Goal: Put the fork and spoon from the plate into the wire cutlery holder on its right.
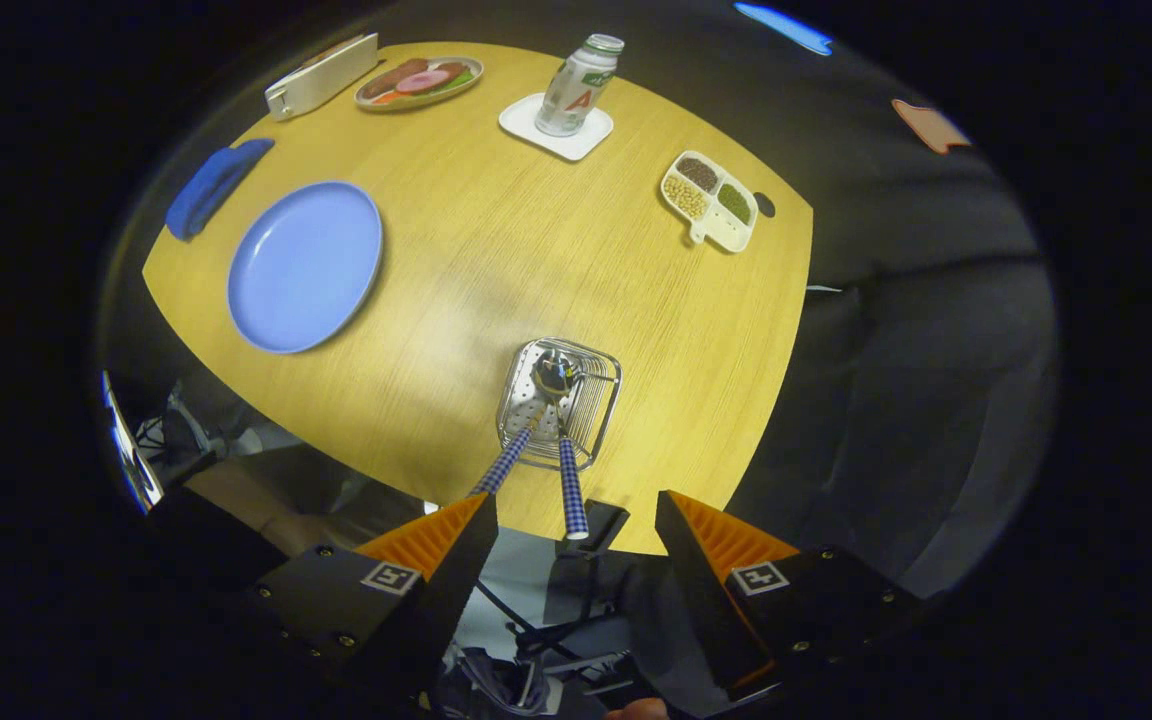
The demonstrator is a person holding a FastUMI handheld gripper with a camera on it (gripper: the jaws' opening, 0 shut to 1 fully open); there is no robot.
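The hand-held gripper (576, 540) hangs above the near edge of the desk (496, 270) with its fingers spread wide and nothing between them. Just ahead of them stands the wire cutlery holder (591, 365), and both pieces are in it: two checked handles lean out toward the fingers, the left one (503, 462) and the right one (572, 492), with a shiny head (552, 372) showing down inside the basket; which handle is the fork's and which the spoon's I cannot tell. The blue plate (304, 266) sits well to the left of the holder and lies bare. So the cutlery already rests where the task wants it, and to my eye nothing is left to carry across
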